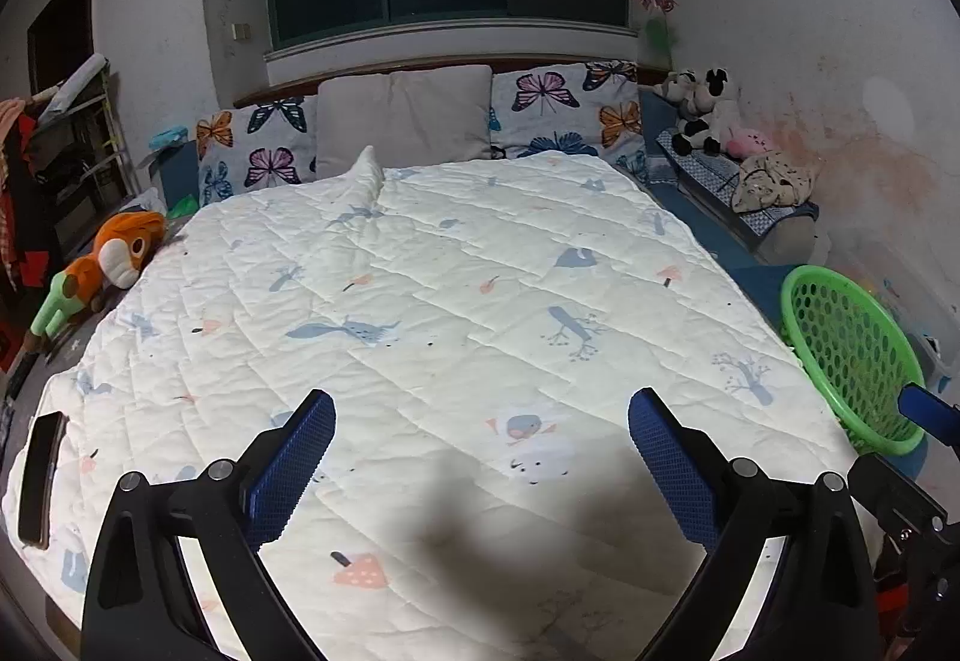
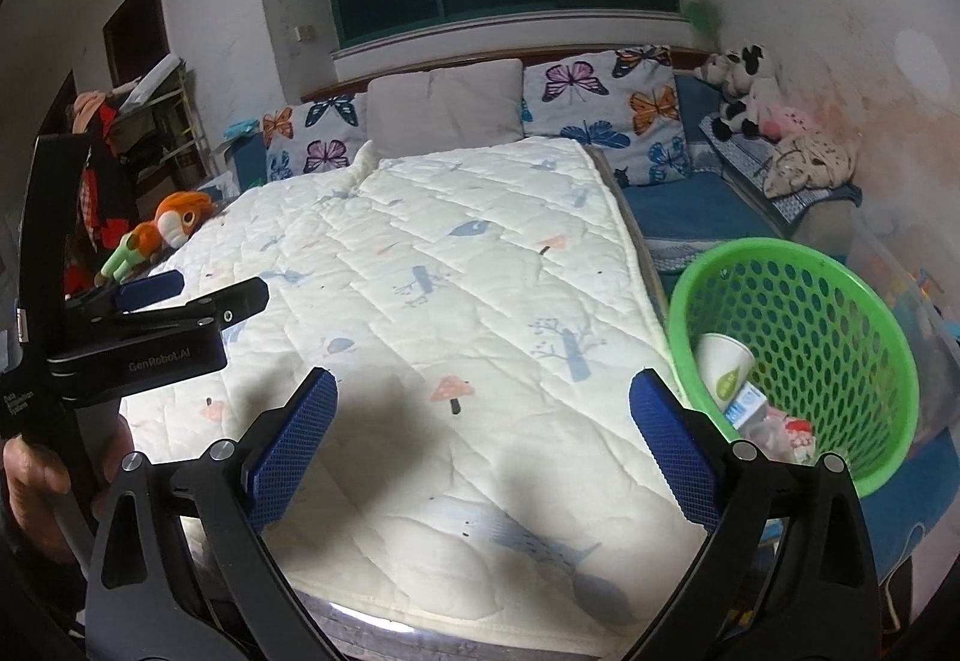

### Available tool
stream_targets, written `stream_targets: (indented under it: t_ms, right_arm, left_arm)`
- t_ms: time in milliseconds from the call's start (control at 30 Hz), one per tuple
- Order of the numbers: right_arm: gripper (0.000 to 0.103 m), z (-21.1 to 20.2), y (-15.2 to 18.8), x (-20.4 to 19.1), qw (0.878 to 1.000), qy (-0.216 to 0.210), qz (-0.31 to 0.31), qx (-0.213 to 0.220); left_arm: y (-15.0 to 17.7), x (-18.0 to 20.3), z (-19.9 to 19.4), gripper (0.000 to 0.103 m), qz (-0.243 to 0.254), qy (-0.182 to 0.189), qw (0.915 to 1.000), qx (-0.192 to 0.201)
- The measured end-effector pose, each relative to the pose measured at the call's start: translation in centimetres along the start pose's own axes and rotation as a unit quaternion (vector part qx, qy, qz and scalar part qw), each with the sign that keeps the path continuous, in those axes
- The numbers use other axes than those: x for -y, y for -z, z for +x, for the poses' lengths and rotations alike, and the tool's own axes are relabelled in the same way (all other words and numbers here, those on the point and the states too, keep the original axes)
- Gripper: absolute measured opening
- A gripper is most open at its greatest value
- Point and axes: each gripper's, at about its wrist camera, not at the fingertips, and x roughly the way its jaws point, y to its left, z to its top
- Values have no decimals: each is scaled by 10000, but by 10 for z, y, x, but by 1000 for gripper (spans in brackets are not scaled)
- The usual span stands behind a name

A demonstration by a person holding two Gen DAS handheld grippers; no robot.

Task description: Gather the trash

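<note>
- Both grippers hang over the foot of the bed with nothing in them: my left gripper [image 1: 480,457] has its blue pads spread wide above the quilt [image 1: 456,301], and my right gripper [image 2: 483,451] is spread just as wide.
- Green basket [image 2: 840,301] sits at the bed's right edge, tipped toward me, which I judge is so I can drop things in from the quilt side.
- Trash is inside it: a paper cup [image 2: 723,367] leaning on the near wall, a small carton [image 2: 744,406] below it, and crumpled wrappers [image 2: 786,430] at the bottom.
- I see no loose litter on the quilt, so collecting looks nearly or fully finished.
- A dark phone [image 1: 42,475] lies on the quilt's left edge and an orange plush toy [image 1: 120,253] sits further up that side; neither reads as trash, so I would leave them.
</note>
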Motion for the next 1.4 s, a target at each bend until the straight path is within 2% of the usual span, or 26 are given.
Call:
stream_targets:
  t_ms: [567, 1400]
  right_arm:
    - [97, 4, 1, 0, 10000, -6, -10, -62]
    - [97, 4, 0, -2, 10000, -47, -15, -62]
  left_arm:
    - [5, -12, 0, 95, -127, -194, 9997, -56]
    - [11, -20, -1, 95, -222, -270, 9993, -128]
